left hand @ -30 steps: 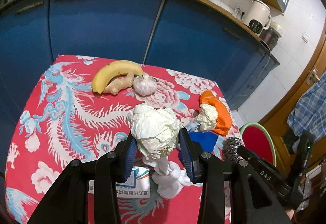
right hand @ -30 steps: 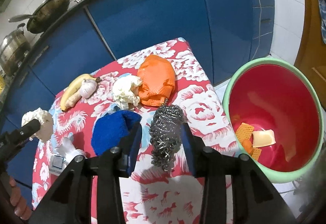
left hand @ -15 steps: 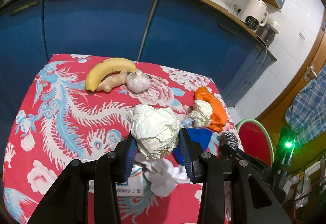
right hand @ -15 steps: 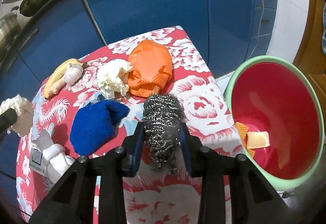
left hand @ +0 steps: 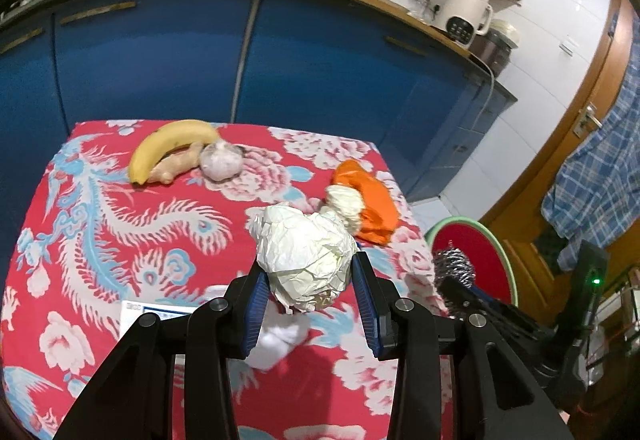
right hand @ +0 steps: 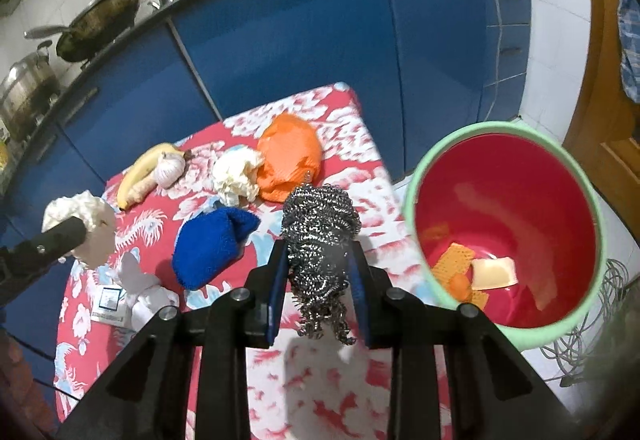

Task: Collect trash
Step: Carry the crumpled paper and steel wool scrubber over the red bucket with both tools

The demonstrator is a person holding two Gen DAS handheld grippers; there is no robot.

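Observation:
My left gripper [left hand: 310, 290] is shut on a crumpled white paper ball [left hand: 304, 252] and holds it above the red flowered tablecloth [left hand: 100, 240]. My right gripper [right hand: 318, 274] is shut on a steel wool scourer [right hand: 320, 240], lifted off the cloth near the table's right edge. The red bin with a green rim [right hand: 412, 175] stands on the floor to the right and holds a few scraps. The paper ball also shows in the right wrist view [right hand: 86, 224]. The scourer also shows in the left wrist view [left hand: 454, 266].
On the cloth lie a banana [left hand: 168, 145], ginger [left hand: 176, 167], garlic [left hand: 220, 163], an orange bag [right hand: 288, 159], a crumpled tissue [right hand: 236, 175], a blue cloth [right hand: 212, 244], a white wad [right hand: 140, 288] and a small packet [right hand: 108, 300]. Blue cabinets [left hand: 160, 59] stand behind.
My right gripper has shut on the scourer and lifted it off the cloth. My left gripper has raised the paper ball higher and drifted right.

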